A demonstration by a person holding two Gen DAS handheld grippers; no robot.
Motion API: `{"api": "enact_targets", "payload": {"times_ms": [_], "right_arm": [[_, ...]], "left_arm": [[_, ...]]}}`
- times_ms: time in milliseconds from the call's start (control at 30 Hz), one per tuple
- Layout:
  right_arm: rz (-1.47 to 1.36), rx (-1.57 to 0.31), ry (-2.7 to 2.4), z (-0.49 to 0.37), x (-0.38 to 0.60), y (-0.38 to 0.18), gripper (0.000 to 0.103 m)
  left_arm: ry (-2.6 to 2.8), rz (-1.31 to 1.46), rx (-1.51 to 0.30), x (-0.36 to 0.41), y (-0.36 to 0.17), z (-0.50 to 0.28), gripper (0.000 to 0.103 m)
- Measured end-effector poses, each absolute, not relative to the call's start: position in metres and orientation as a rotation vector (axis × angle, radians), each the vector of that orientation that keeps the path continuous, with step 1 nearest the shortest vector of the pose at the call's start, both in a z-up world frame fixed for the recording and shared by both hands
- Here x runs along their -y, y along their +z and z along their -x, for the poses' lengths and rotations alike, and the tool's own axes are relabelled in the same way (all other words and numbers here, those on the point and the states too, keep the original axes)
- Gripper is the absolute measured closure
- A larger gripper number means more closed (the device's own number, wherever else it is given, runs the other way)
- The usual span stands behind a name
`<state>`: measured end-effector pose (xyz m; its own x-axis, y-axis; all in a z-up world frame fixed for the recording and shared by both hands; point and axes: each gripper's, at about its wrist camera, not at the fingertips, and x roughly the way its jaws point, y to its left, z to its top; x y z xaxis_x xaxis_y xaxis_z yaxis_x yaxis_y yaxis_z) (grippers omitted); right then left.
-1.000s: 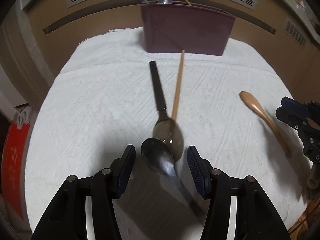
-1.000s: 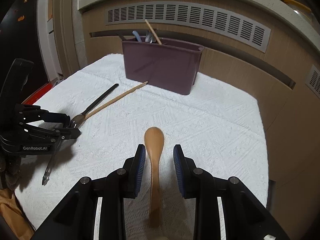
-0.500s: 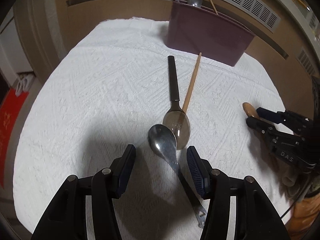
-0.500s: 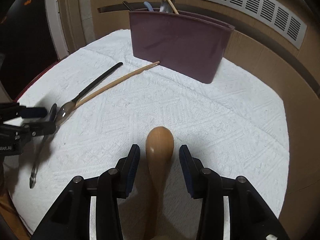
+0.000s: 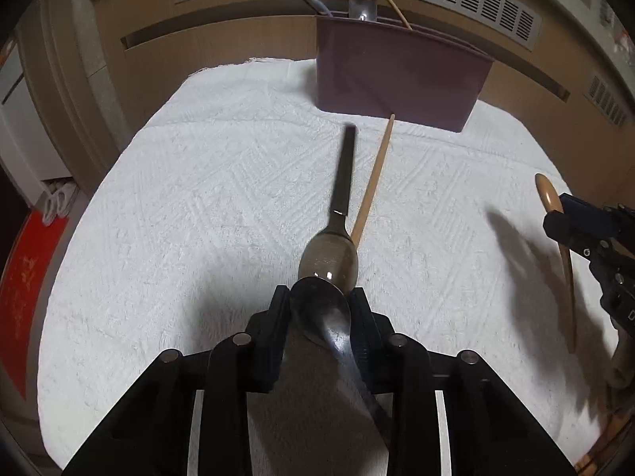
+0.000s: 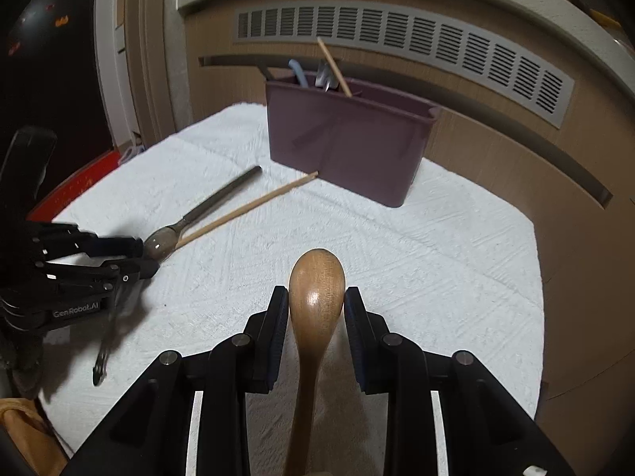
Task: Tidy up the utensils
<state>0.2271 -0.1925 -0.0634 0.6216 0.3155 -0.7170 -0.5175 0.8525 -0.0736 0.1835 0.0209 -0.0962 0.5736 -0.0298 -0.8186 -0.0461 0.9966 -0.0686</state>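
My left gripper (image 5: 320, 309) is shut on the bowl of a steel spoon (image 5: 323, 309), its handle running back under the gripper. My right gripper (image 6: 316, 309) is shut on the bowl of a wooden spoon (image 6: 316, 277), handle pointing back toward me. A black-handled spoon (image 5: 332, 254) and a wooden chopstick (image 5: 375, 176) lie on the white towel (image 5: 198, 206) just ahead of the left gripper. The purple utensil holder (image 5: 397, 75) stands at the towel's far edge, with a chopstick and several utensils inside. In the right wrist view it stands ahead (image 6: 349, 139).
A wood-panelled wall with a grey vent grille (image 6: 397, 43) runs behind the holder. The towel drops off at its edges; a red object (image 5: 20, 297) lies below on the left. The left gripper also shows in the right wrist view (image 6: 147, 258).
Both grippers have closed: the left onto the steel spoon's bowl, the right onto the wooden spoon's bowl. The wooden spoon now looks raised off the towel.
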Motion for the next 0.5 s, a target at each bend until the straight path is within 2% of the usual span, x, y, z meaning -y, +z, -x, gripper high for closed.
{"api": "enact_targets", "payload": {"times_ms": [500], "right_arm": [[0.184,-0.703,0.440,-0.195,0.215,-0.028,0.077]], "left_arm": [[-0.147,0.026,-0.643,-0.002,-0.011,-0.119,0.075]]}}
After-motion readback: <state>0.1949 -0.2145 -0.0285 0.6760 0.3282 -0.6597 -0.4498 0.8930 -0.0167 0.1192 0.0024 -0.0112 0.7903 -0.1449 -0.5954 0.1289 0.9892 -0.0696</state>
